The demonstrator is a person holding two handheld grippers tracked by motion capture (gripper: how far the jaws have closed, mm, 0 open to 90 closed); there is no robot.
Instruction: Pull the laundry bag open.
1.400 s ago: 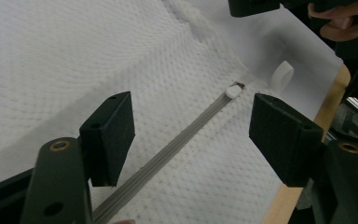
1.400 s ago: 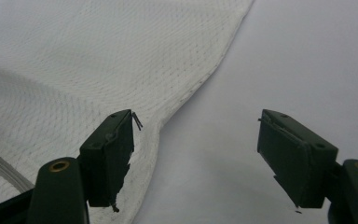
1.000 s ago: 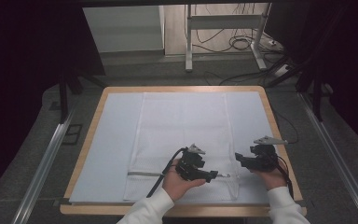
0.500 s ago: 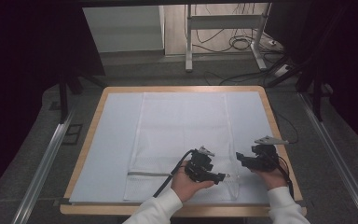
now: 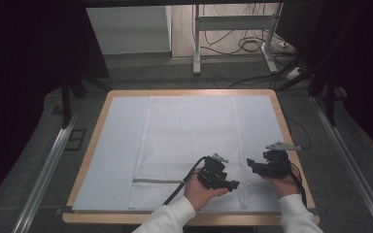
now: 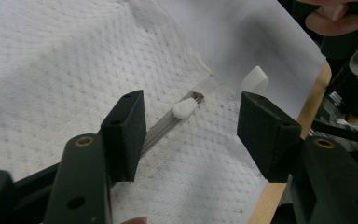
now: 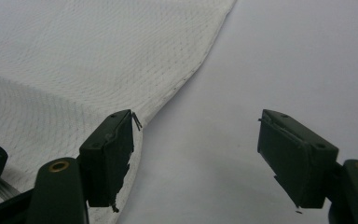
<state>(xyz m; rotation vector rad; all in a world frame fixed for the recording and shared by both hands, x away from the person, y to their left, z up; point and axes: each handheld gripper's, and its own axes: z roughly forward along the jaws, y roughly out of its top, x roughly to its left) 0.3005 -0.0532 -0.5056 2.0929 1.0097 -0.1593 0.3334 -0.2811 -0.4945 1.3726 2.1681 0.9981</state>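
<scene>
The left gripper [image 5: 232, 185] hangs low over the near right corner of the white mesh bag [image 5: 189, 145], which lies flat on the pale sheet covering the table [image 5: 85, 160]. Its jaws stand apart and have just been closing; nothing is pressed between the pads. In the left gripper view, the white zipper pull [image 6: 185, 108] lies between and just ahead of the two jaws, at the end of the grey zipper band [image 6: 161, 128] that runs back under the left-hand jaw. The right gripper [image 5: 250, 166] sits just beside the bag's right edge, jaws apart and holding nothing. In the right gripper view, the bag's stitched edge [image 7: 186, 74] passes by the left-hand jaw, and bare sheet lies between the jaws.
</scene>
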